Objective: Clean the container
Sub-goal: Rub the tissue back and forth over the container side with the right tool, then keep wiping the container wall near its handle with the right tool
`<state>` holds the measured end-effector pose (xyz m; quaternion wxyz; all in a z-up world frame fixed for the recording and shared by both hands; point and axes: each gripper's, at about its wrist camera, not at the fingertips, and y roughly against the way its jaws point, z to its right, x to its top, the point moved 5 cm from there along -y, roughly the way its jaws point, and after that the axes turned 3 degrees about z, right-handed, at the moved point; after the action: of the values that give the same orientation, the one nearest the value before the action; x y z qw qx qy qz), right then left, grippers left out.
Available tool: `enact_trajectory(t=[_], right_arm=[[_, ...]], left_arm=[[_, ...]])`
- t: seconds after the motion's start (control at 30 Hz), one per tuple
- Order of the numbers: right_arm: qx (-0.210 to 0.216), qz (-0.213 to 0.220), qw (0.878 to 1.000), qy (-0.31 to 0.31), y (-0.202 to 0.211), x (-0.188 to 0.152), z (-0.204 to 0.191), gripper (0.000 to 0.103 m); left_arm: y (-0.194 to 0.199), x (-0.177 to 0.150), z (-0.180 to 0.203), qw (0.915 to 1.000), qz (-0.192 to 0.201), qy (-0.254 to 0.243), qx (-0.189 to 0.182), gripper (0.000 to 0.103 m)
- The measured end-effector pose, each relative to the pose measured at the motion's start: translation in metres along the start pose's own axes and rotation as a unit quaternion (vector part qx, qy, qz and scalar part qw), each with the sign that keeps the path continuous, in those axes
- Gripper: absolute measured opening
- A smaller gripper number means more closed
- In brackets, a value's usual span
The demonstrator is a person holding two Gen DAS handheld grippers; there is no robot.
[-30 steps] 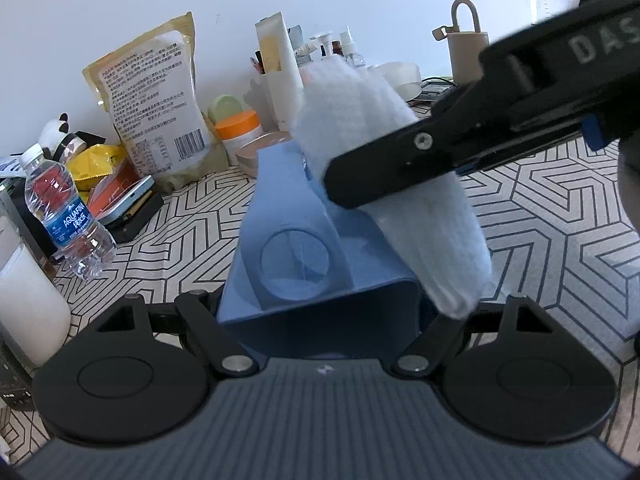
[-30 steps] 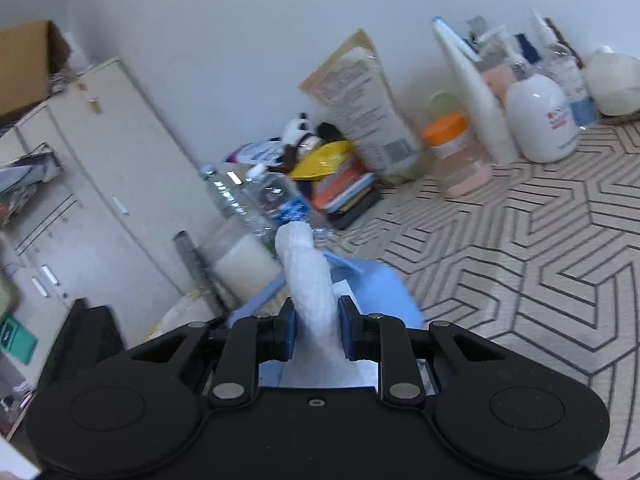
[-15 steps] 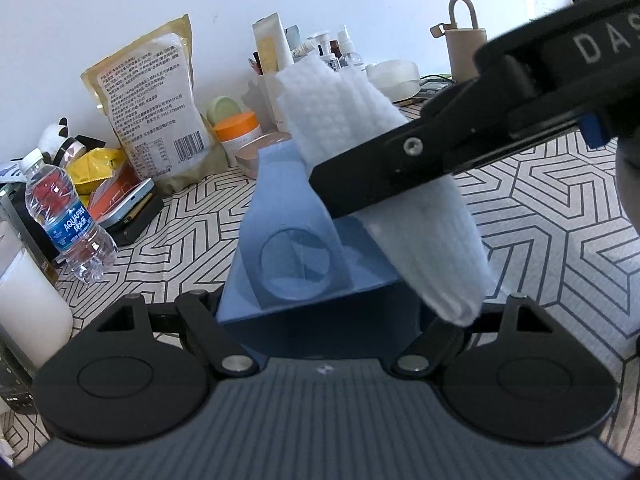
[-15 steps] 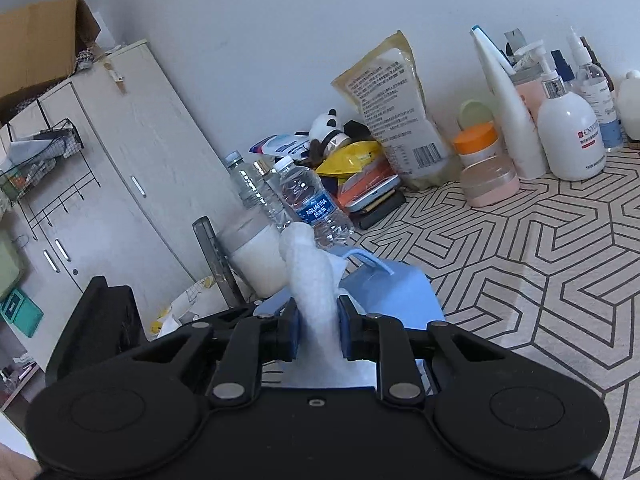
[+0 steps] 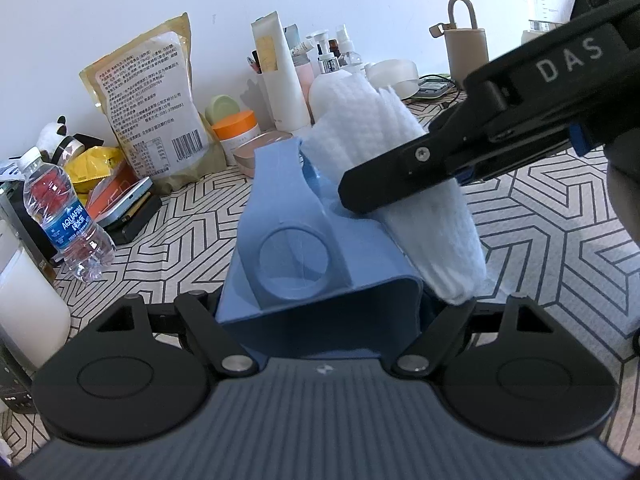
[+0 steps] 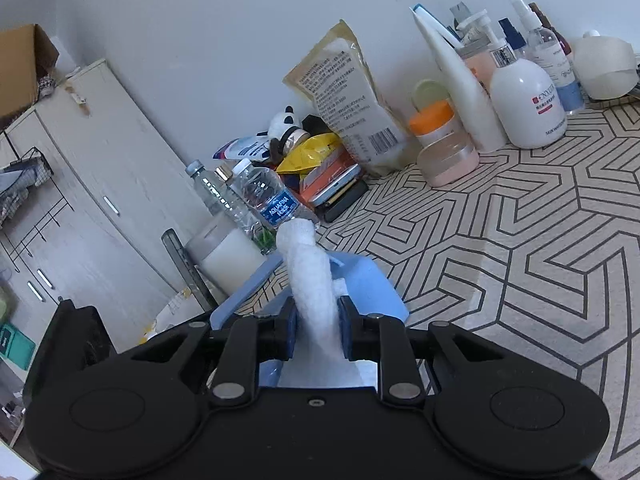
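A blue plastic container (image 5: 304, 248) with a round recess on its side is clamped in my left gripper (image 5: 320, 316), held above the patterned table. My right gripper (image 6: 318, 332) is shut on a folded white cloth (image 6: 310, 280). In the left wrist view the right gripper (image 5: 404, 184) comes in from the right and holds the cloth (image 5: 400, 172) against the container's right upper side. The container (image 6: 368, 280) shows blue under the cloth in the right wrist view.
Along the wall stand a tan food bag (image 5: 152, 104), an orange-lidded jar (image 5: 236, 128), a white pump bottle (image 6: 524, 100), tubes and sprays. A water bottle (image 5: 64, 216) and a white jar (image 5: 28, 304) stand left. A cabinet (image 6: 80, 200) stands beyond the table edge.
The right gripper has slid the cloth to the right and back along the container's upper side; the cloth has turned more upright. The container stays clamped in the left gripper.
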<state>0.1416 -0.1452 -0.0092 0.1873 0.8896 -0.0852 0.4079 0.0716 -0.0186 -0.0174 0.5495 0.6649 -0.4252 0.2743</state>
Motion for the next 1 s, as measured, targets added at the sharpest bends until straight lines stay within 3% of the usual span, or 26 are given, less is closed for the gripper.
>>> enact_trajectory(t=[0.13,0.3,0.4,1.0], right_arm=[[0.007,0.005,1.0,0.013,0.002,0.0,-0.006,0.027],[0.058,-0.006,0.998,0.038,0.002,-0.003,-0.025,0.025],[0.051,-0.008,0.997,0.065,0.001,-0.006,-0.033,0.024],[0.027,0.006,1.0,0.01,0.004,0.0,-0.009,0.017]], left_arm=[[-0.003,0.002,-0.006,1.0,-0.001,0.002,0.0,0.08],[-0.006,0.002,-0.009,1.0,-0.005,0.001,0.005,0.081],[-0.007,0.002,-0.01,1.0,-0.004,-0.003,0.006,0.081],[-0.006,0.001,-0.005,0.9999,-0.001,-0.013,0.005,0.081]])
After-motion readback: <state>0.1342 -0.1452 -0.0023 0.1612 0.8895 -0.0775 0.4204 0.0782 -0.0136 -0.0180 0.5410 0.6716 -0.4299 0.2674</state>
